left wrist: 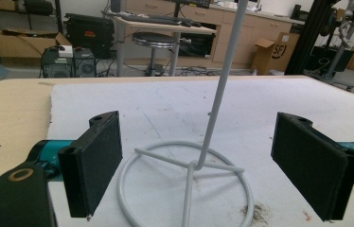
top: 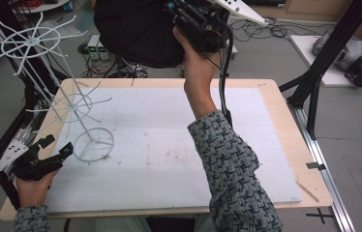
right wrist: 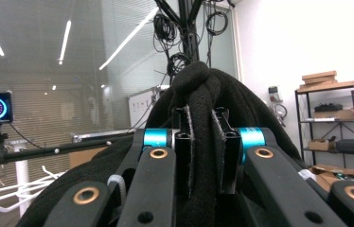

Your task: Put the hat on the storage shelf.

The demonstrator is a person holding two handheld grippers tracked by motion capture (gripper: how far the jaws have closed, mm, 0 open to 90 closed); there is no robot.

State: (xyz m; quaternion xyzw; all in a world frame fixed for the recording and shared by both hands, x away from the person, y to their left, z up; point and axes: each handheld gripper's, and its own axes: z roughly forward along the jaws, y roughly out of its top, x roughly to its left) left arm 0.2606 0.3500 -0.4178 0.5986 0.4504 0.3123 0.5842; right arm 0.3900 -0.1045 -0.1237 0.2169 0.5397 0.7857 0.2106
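Your right gripper (top: 196, 21) was up high at 12 o'clock, past the far edge of the table (top: 285, 125). Its jaws were pressed tight on a fold of a black cloth thing (right wrist: 199, 80), maybe a hat, but the view was too dark to be sure. Your left gripper (top: 55, 147) sat low at 8 o'clock with its jaws spread wide, one on each side of the white wire rack (top: 80, 104), not touching it.

The rack was tall and thin. If you bumped its pole (left wrist: 217, 90), it could tip over. The cloth could also catch on a wire arm and pull the rack down. The rack stood near the left edge, so there was little room there. The middle and right of the table were open.
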